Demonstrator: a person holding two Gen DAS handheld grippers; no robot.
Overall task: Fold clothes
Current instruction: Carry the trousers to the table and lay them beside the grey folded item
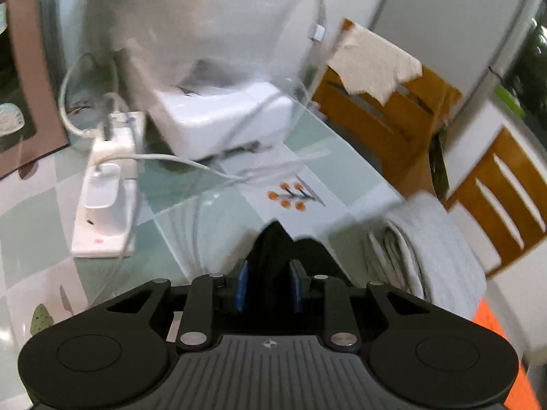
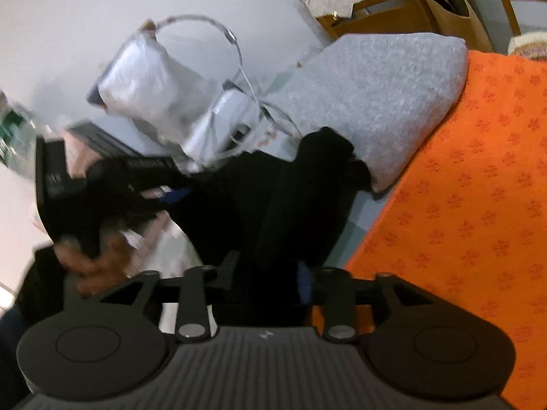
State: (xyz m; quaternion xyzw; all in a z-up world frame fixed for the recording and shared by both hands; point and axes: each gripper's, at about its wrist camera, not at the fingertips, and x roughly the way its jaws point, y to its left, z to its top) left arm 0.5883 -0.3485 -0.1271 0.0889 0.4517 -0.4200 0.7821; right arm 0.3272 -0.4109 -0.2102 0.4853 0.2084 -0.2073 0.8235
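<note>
Glass-topped table (image 1: 212,205) with pale green and white squares fills the left wrist view, crowded at its far side with a white plastic box (image 1: 218,119) and a white power strip with plugged chargers (image 1: 106,205); wooden slat-backed chairs (image 1: 386,116) stand beyond the right edge; the left gripper (image 1: 268,285) has its blue-padded fingers drawn close on a peak of black fabric garment (image 1: 273,246), most likely pinching an edge or corner so the cloth can be carried over itself; a folded grey towelling cloth (image 1: 441,249) lies to the right, near an orange strip; motion blur smears the far things.

Right wrist view shows what the left cannot: the black garment (image 2: 294,198) runs as one dark span from the right gripper (image 2: 270,283), whose fingers sit narrow with cloth between them, across to the left gripper (image 2: 171,194) and the bare hand (image 2: 92,259) holding that tool at the left; so both tools seem to share one piece, lifted off the table rather than lying flat; here the orange patterned towel (image 2: 461,205) spreads wide on the right with the grey cloth (image 2: 369,102) on its far edge; whether the garment is partly folded I cannot tell.
</note>
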